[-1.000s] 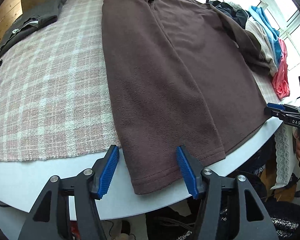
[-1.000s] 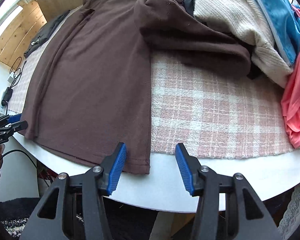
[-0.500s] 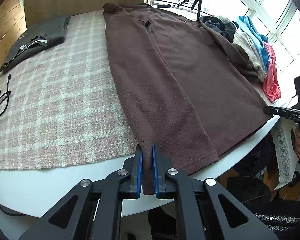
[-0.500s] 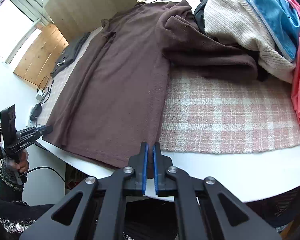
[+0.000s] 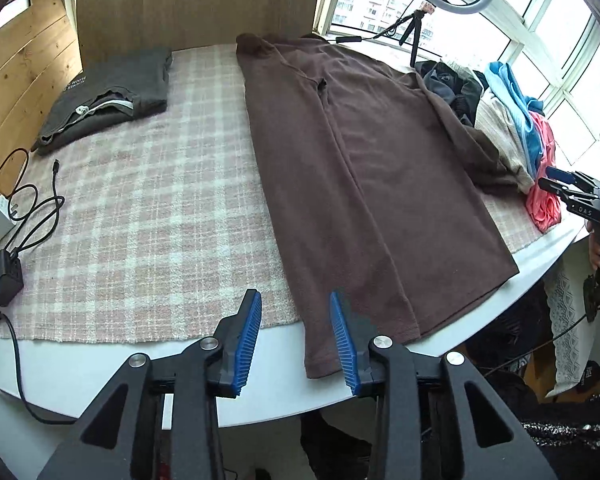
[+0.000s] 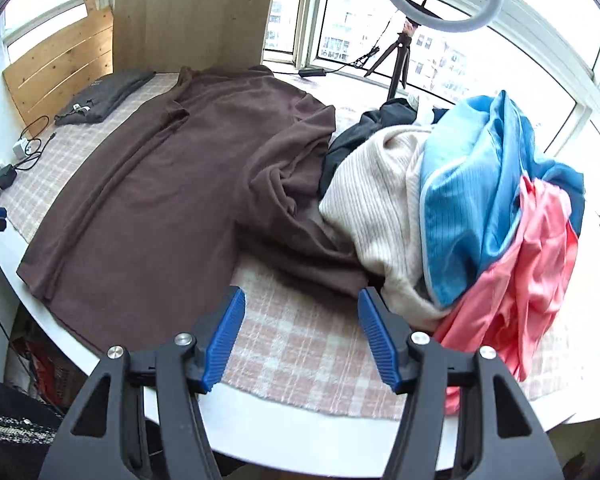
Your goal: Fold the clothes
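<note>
We read this as the laying-out stage of the fold: the garment is spread flat and neither tool is gripping it.

Far left of the table, seen from the left wrist view: a charger and coiled cable (image 5: 4, 216) at the edge, and behind them a dark grey garment already folded (image 5: 112, 92) on the pink plaid cloth (image 5: 160, 220).

Centre: the brown fleece top (image 5: 360, 168) lies lengthwise on the plaid cloth, collar toward the window, hem overhanging the cloth onto the white table rim (image 5: 120, 368) nearest us. Its left edge looks already turned in along the length, judging by the long ridge down the body. One sleeve is bunched at the right side against the pile.

The left gripper (image 5: 296, 340) hovers above the hem's near-left corner, jaws parted and opening, nothing pinched between the pads. The right gripper (image 6: 300, 336) hovers over bare plaid beside the hem's other corner, jaws wide and opening, also empty.

Right: the unfolded pile, a cream knit (image 6: 380, 208), a blue garment (image 6: 480, 192) and a pink one (image 6: 532, 272), touching the brown sleeve (image 6: 300, 200).

Next move, in our judgement: free and flatten that crumpled sleeve, fold it inward, then take both hem corners and carry them toward the collar. The sleeve must clear the pile first, or it may drag the cream knit along.
</note>
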Demonstrator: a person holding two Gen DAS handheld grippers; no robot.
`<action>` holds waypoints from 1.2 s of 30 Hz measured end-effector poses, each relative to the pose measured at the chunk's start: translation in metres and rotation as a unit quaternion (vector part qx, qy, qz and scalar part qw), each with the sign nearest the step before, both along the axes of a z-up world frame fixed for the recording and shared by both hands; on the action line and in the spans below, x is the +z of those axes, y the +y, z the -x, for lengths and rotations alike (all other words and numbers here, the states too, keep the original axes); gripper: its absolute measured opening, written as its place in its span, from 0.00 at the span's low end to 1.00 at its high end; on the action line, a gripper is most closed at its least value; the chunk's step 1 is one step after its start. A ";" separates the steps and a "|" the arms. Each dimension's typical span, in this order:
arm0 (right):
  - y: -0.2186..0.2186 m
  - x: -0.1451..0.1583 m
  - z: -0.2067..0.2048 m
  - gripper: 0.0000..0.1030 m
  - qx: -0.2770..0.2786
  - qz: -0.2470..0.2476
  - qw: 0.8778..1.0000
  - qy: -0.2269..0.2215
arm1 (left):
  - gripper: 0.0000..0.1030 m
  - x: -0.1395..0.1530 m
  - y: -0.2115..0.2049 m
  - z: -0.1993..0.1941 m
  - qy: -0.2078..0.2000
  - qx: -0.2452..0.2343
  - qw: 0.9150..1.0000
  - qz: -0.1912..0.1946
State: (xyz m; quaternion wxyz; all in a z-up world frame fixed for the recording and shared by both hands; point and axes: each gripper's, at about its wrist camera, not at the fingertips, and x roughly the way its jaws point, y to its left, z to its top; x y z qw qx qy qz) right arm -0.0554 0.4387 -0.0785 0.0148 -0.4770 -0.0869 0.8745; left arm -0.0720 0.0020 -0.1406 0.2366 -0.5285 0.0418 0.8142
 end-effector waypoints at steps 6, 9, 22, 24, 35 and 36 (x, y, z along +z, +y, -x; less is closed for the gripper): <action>-0.011 -0.054 0.069 0.56 0.124 -0.080 0.986 -0.074 | 0.34 0.016 0.046 -0.004 0.021 -0.008 1.000 -0.001; -0.002 -0.049 0.086 0.04 0.149 -0.063 0.982 -0.099 | 0.34 0.017 0.074 0.001 0.021 0.001 1.000 -0.011; 0.193 0.113 0.094 0.05 0.052 0.144 0.986 -0.068 | 0.35 -0.002 0.275 0.066 0.031 -0.096 0.994 -0.038; 0.218 0.098 0.095 0.05 0.030 0.186 0.978 -0.084 | 0.35 -0.009 0.304 0.083 0.034 -0.111 0.993 -0.033; 0.255 0.060 0.109 0.05 0.022 0.241 0.965 -0.096 | 0.35 -0.026 0.374 0.170 0.034 -0.105 0.993 0.030; 0.258 0.059 0.110 0.05 0.021 0.252 0.963 -0.096 | 0.35 -0.027 0.380 0.176 0.033 -0.113 0.992 0.037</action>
